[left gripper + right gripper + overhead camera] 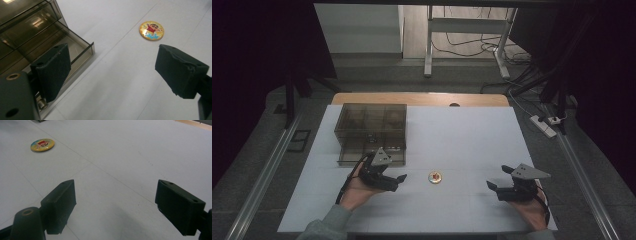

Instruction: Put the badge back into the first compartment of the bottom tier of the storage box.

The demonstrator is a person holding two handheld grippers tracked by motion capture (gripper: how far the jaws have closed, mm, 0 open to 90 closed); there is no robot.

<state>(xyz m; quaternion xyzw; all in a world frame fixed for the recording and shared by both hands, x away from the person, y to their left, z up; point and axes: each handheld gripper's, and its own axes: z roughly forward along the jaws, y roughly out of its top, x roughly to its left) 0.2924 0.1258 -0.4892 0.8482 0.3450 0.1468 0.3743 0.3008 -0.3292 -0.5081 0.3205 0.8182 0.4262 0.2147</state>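
A round yellow badge [435, 177] with a cartoon figure lies flat on the white mat [462, 135], between my two grippers. My left gripper [392, 172] is open and empty, just left of the badge and right in front of the pulled-out drawer [362, 152] of a smoky transparent box [371, 120]. In the left gripper view the badge [151, 30] lies ahead to the right of the open gripper [112, 57], and the drawer [62, 47] sits behind the left jaw. My right gripper [499, 177] is open and empty at the mat's right; the right gripper view puts the badge [42, 145] far left of that gripper [116, 187].
The box has several compartments on top and small items inside that I cannot make out. A wooden table edge [419, 98] shows beyond the mat. Metal rails run along both sides, and a power strip [543, 125] lies on the floor at right.
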